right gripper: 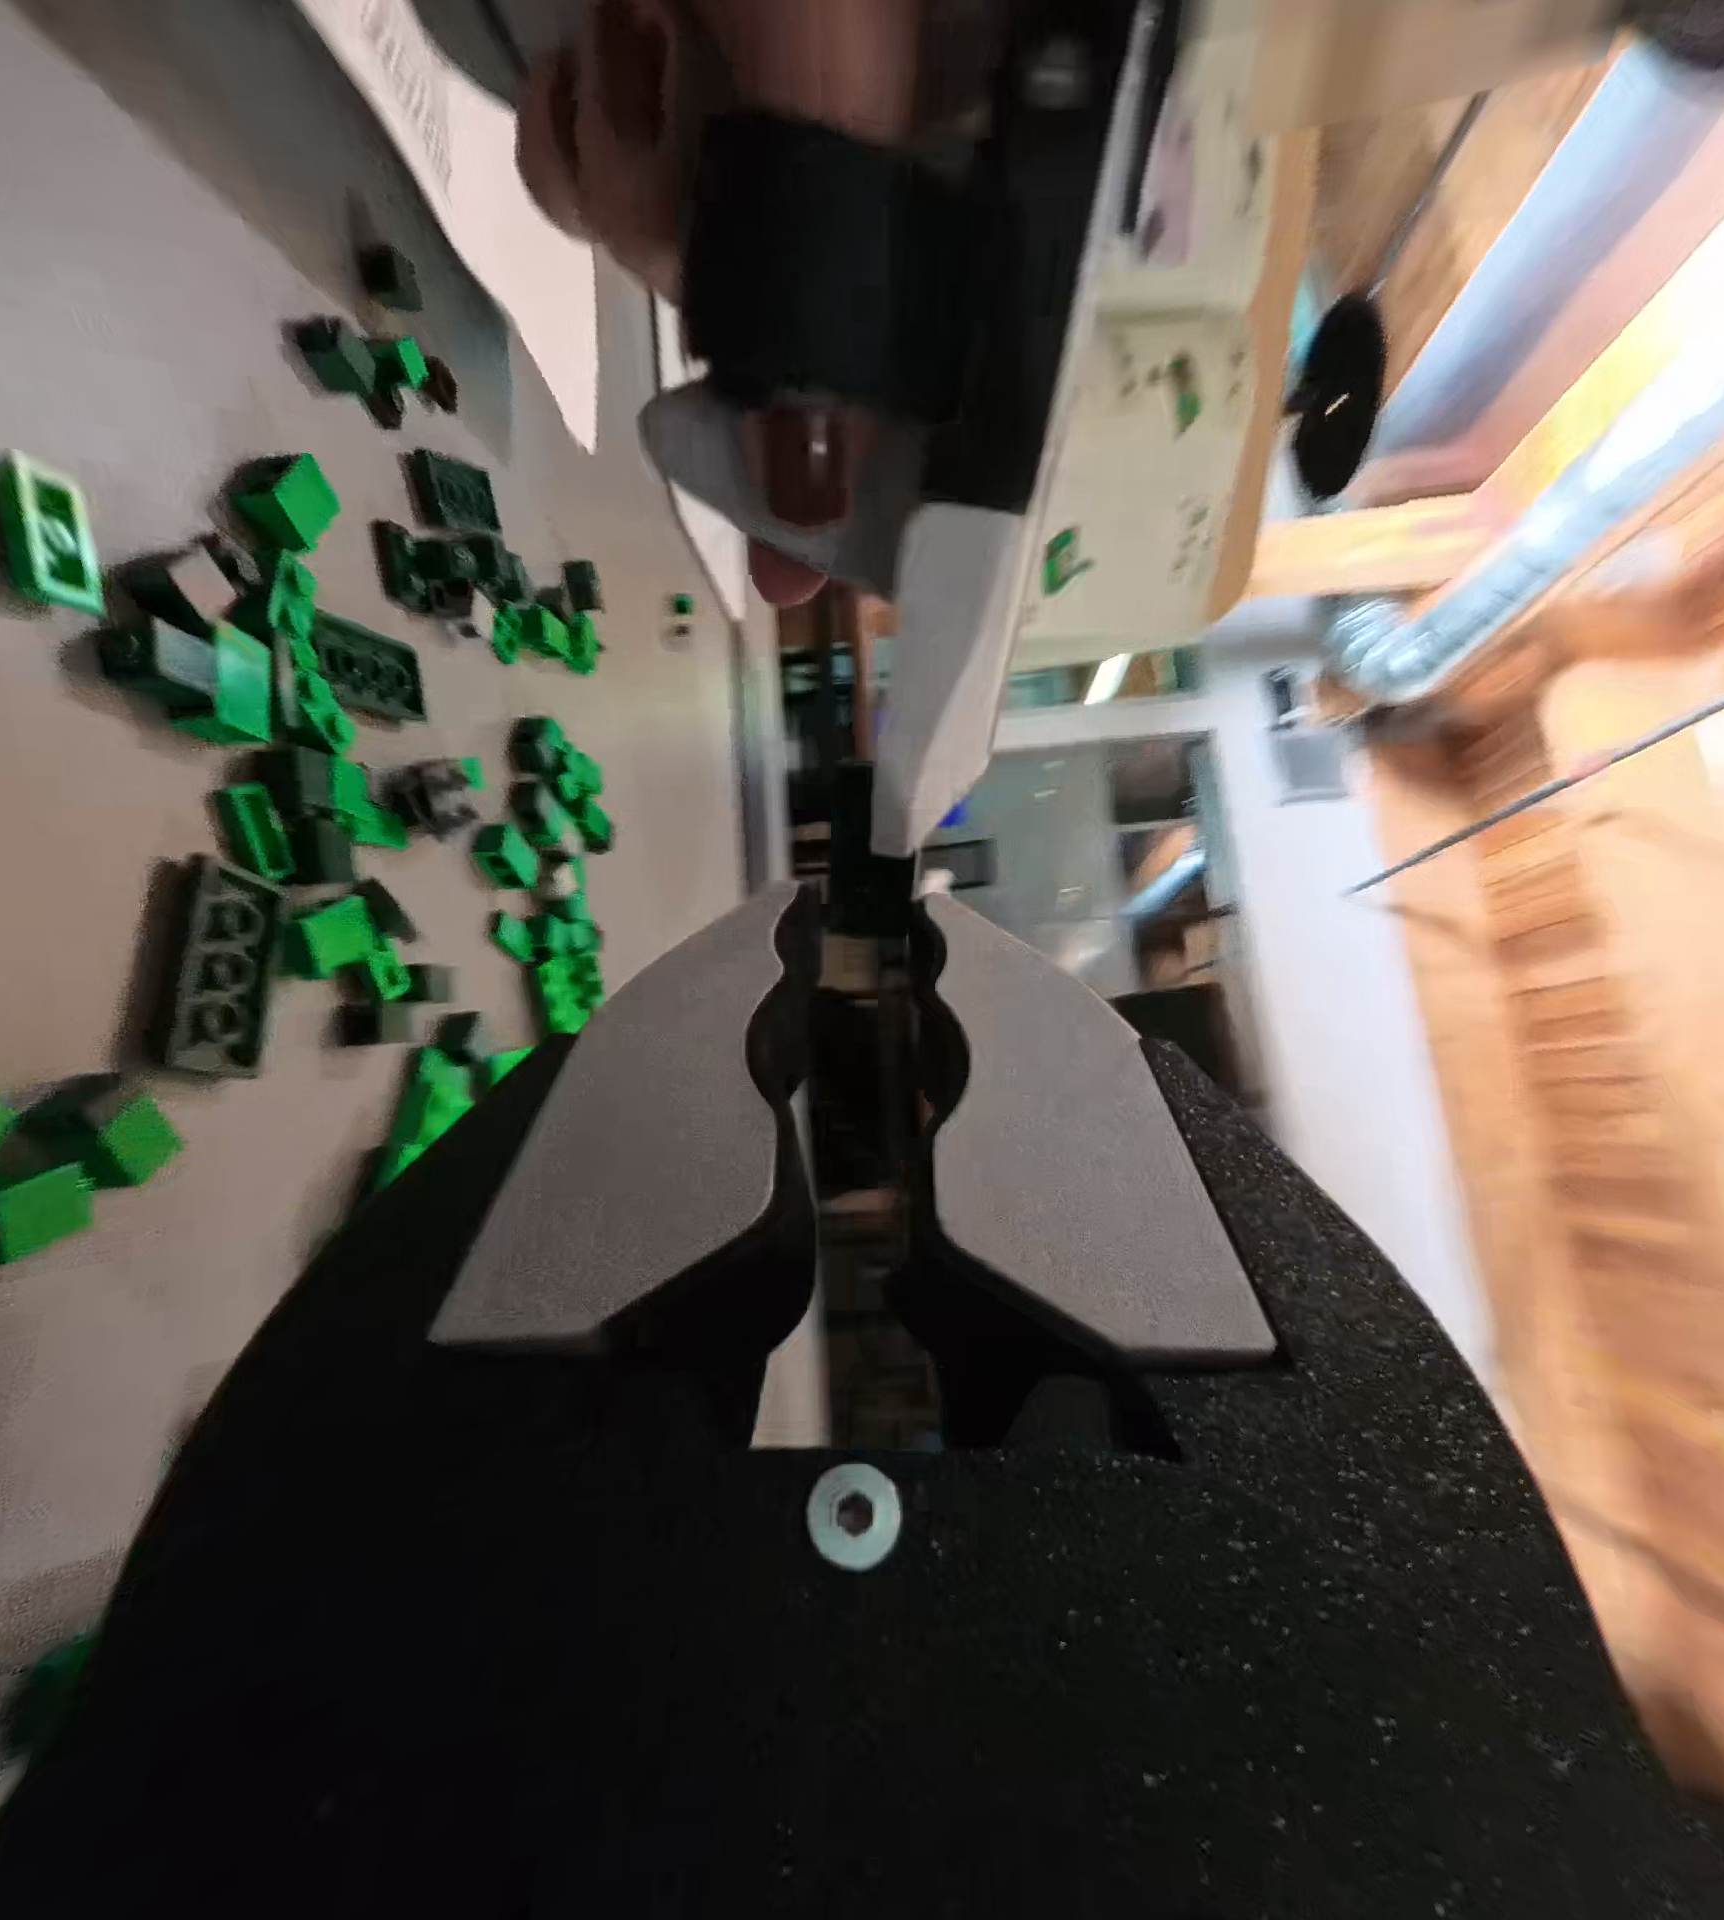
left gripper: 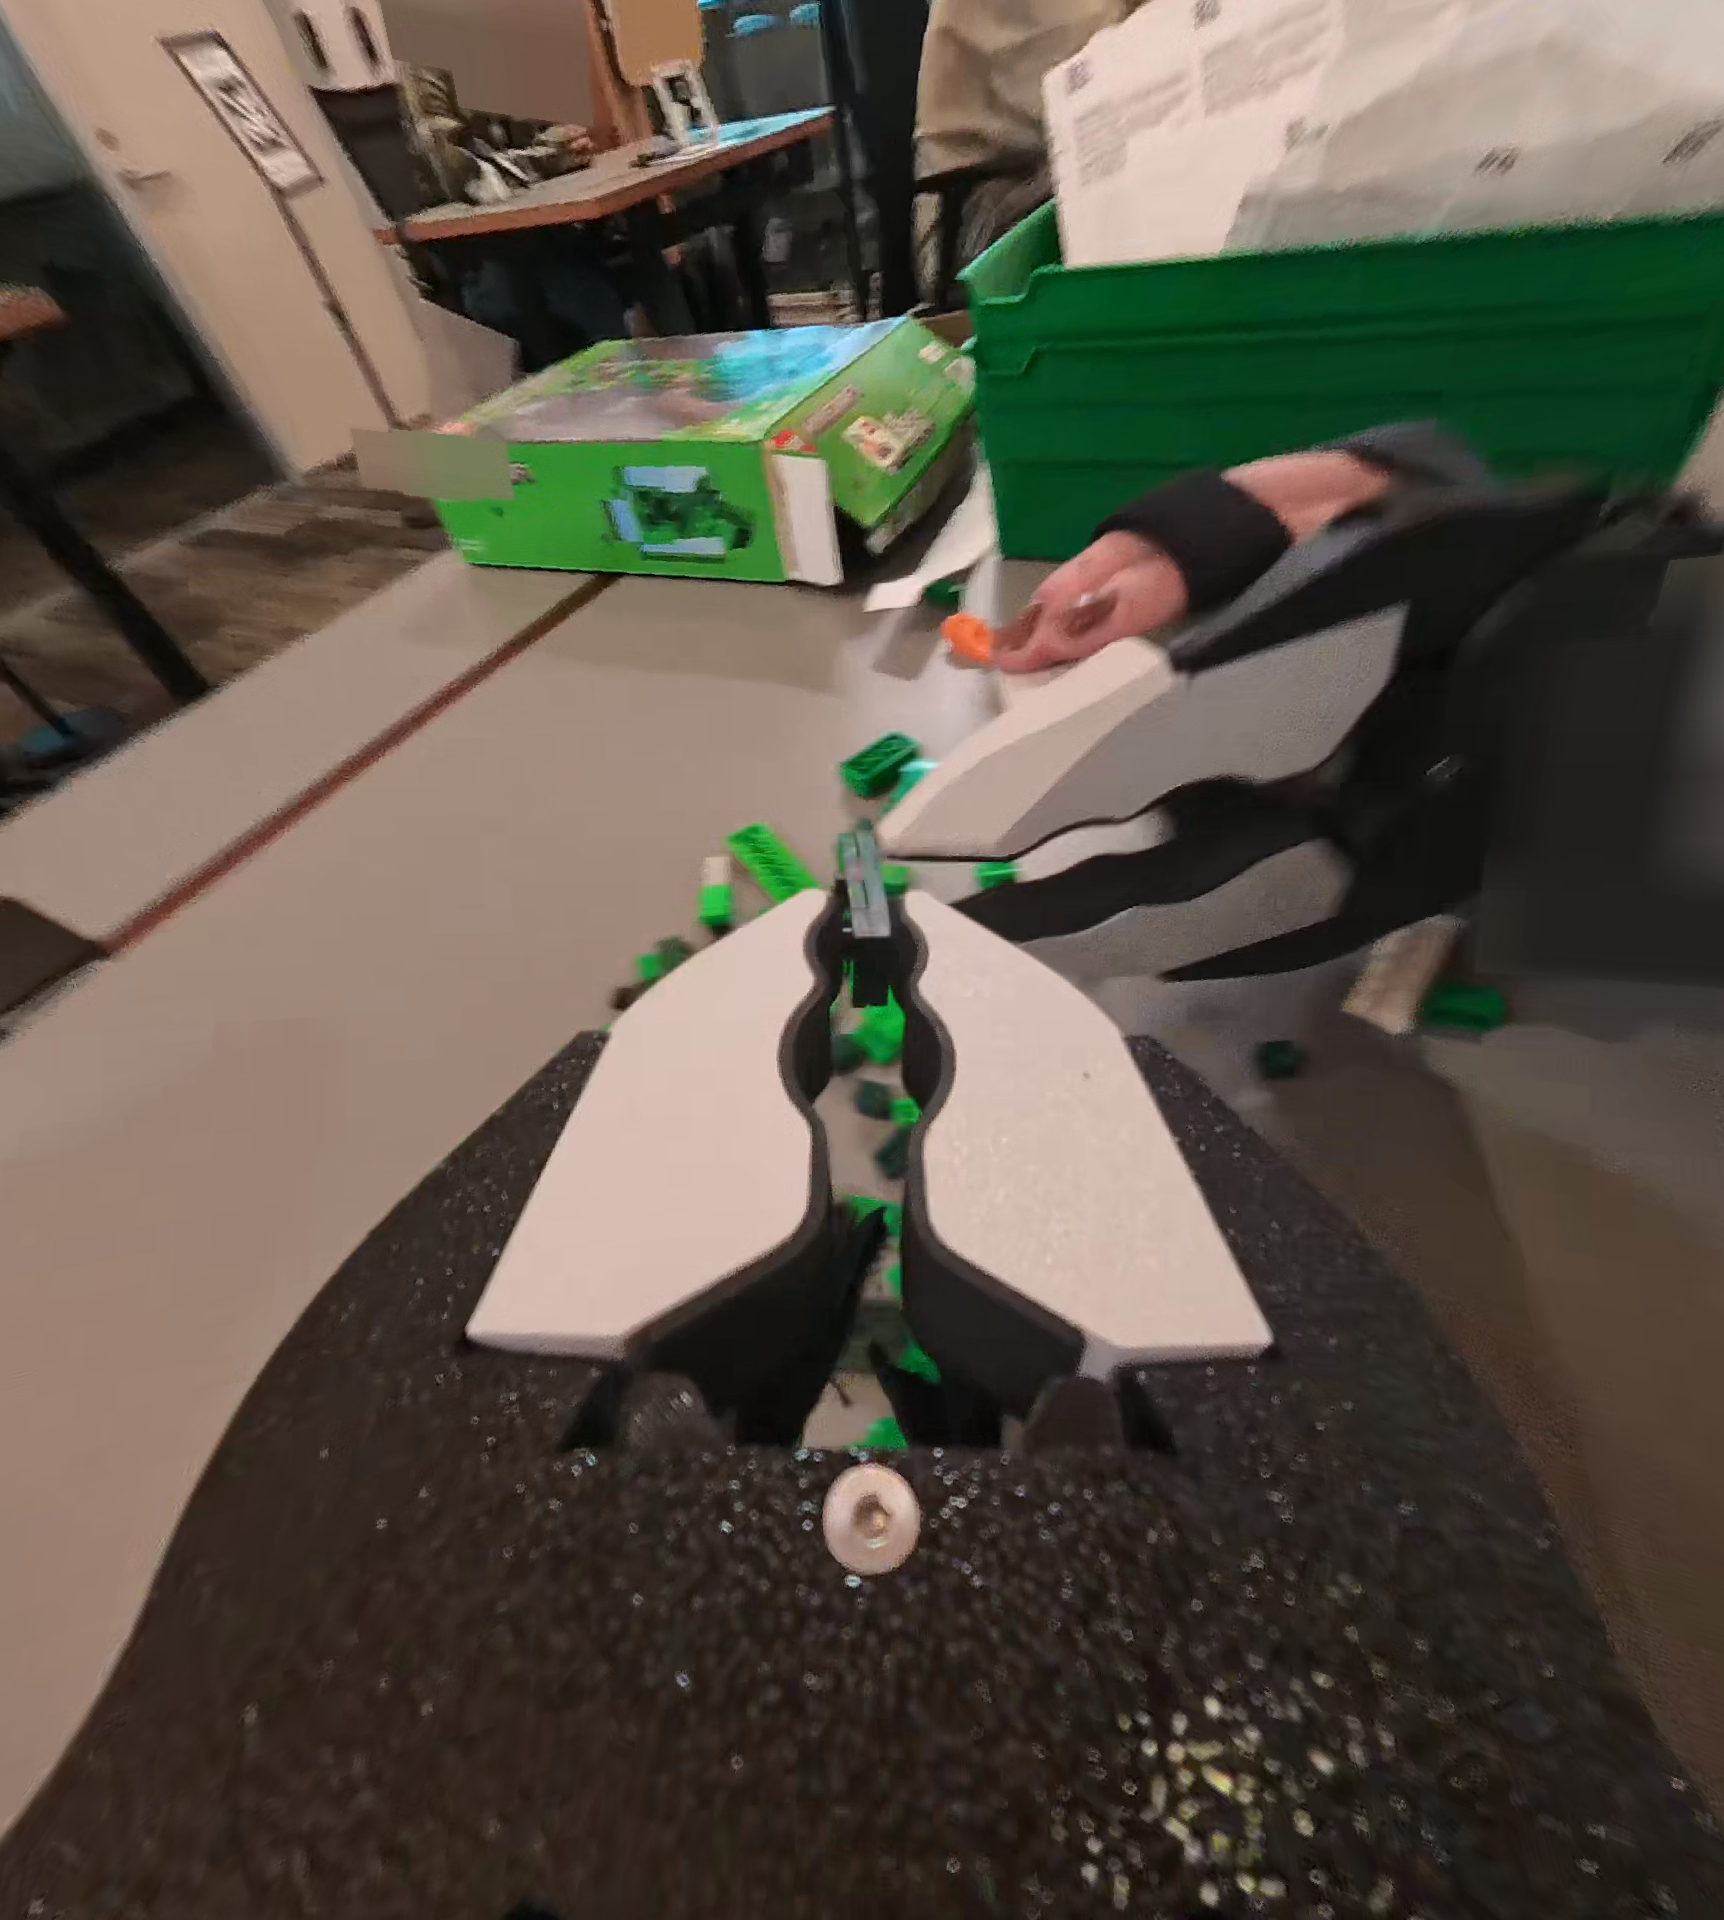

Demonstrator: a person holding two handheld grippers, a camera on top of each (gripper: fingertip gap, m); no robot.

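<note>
My left gripper (left gripper: 866, 906) is shut on a small dark green brick piece (left gripper: 860, 883) that stands up between its tips, a little above the grey table (left gripper: 422, 831). My right gripper (left gripper: 915, 868) comes in from the right and its tips meet that piece. In the right wrist view, tilted sideways, my right gripper (right gripper: 863, 914) is shut on a dark brick piece (right gripper: 856, 821). The left gripper's white finger (right gripper: 941, 675) touches the piece's far end, with a person's hand (right gripper: 796, 468) on that gripper. Whether it is one piece or two joined ones, I cannot tell.
Several loose green and dark green bricks (right gripper: 318, 727) lie scattered on the table below the grippers, also in the left wrist view (left gripper: 770, 857). A green printed box (left gripper: 692, 457), a green bin (left gripper: 1357, 364) with white paper (left gripper: 1357, 114) and an orange piece (left gripper: 967, 636) sit farther back. Left and right tips are no more than a few centimetres apart.
</note>
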